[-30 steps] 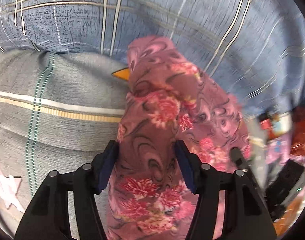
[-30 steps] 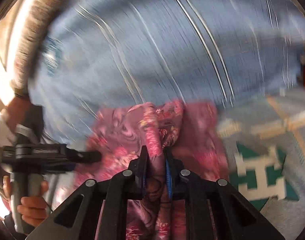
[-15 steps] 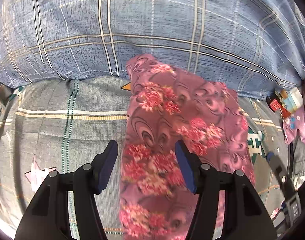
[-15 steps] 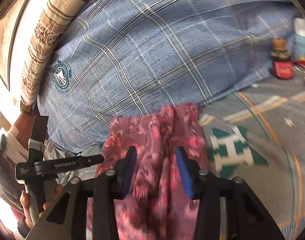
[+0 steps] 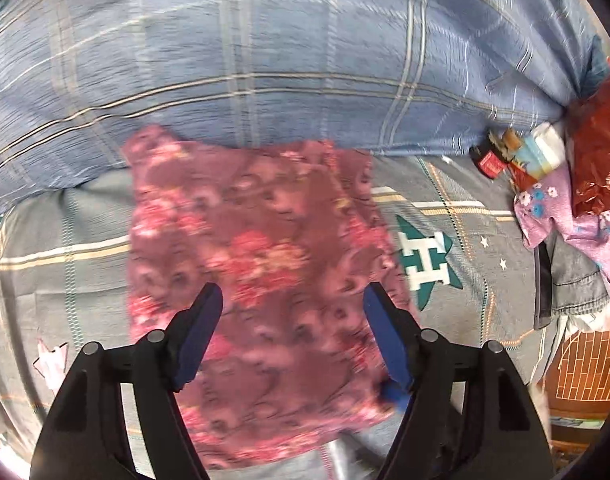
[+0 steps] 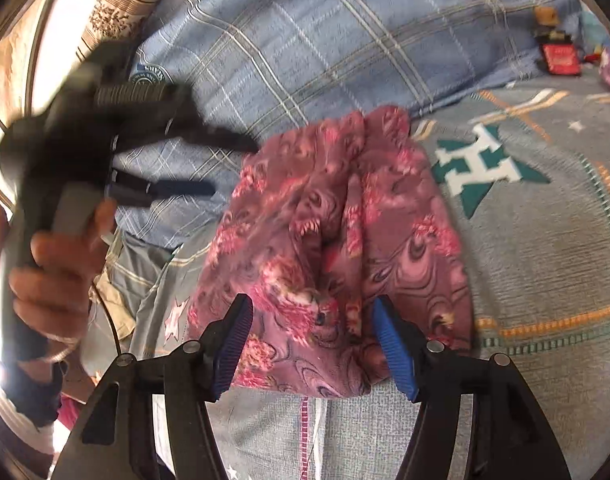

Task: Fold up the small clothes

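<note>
A small pink-maroon floral garment (image 5: 261,264) lies folded on the grey patterned bedsheet (image 5: 465,240), its far edge against a blue plaid quilt (image 5: 305,60). It also shows in the right wrist view (image 6: 345,240), with a crease down its middle. My left gripper (image 5: 293,308) is open and empty just above the garment's near part. My right gripper (image 6: 311,320) is open and empty over the garment's near edge. The left gripper, held in a hand, also shows blurred at the left of the right wrist view (image 6: 209,164).
The blue plaid quilt (image 6: 325,40) bulks up behind the garment. At the right lie a dark jar (image 5: 491,160), small boxes, a red plastic bag (image 5: 601,148), a purple floral cloth (image 5: 565,216) and a denim piece (image 5: 573,284). A teal star print (image 6: 485,164) marks the sheet.
My right gripper opened and let go of the garment, which now lies flat on the sheet. Both grippers pulled back; the left stayed open.
</note>
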The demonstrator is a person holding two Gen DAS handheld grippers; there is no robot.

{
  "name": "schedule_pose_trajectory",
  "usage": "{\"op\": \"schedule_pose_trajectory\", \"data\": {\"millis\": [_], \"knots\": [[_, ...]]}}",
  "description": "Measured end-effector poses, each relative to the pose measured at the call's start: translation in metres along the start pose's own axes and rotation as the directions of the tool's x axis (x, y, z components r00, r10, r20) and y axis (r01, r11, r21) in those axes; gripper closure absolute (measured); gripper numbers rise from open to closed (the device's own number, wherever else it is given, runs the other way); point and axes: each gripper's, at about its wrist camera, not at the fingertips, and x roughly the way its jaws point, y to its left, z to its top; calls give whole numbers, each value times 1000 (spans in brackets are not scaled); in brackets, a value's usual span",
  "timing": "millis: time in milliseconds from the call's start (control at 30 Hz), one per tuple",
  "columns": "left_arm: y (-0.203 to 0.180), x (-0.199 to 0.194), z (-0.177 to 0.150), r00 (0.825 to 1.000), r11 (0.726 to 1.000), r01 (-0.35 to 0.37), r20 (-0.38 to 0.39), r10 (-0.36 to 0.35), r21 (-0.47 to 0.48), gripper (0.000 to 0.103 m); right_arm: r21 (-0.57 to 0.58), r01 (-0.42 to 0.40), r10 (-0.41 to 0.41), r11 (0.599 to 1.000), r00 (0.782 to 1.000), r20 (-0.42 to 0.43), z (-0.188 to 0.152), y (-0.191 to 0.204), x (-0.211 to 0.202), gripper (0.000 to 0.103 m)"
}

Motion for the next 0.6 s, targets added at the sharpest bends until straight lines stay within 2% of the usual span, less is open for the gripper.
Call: {"op": "schedule_pose_trajectory", "data": {"millis": [100,233,333,400,433,467,500,533,567,600], "knots": [[-23,26,16,997,999,-33,-72,32,-2,30,36,-104,105,994,994,-19,0,-8,5,39],[-43,61,26,985,992,-123,-120,126,28,30,38,-133,133,990,991,-18,1,-11,6,39],[-49,83,29,974,987,-153,-165,157,38,30,57,-148,149,987,989,-18,2,-15,8,39],[-50,88,28,969,981,-188,-156,194,47,30,52,-146,147,988,989,-21,3,-15,9,39],[-50,89,26,969,980,-192,-150,198,52,35,40,-141,142,989,990,-20,4,-15,8,41],[-48,86,24,970,979,-196,-138,201,51,40,28,-135,135,990,991,-21,4,-16,8,48],[-48,84,23,972,980,-194,-124,199,46,54,0,-111,111,994,994,-26,4,-13,9,65],[-46,79,21,977,984,-176,-114,179,39,64,-16,-96,95,995,995,-34,5,-13,10,73],[-43,72,19,982,987,-157,-106,159,29,71,-20,-98,97,995,994,-43,5,-12,12,79],[-40,65,17,984,988,-152,-94,153,19,87,-18,-101,100,995,994,-49,5,-12,14,82]]}}
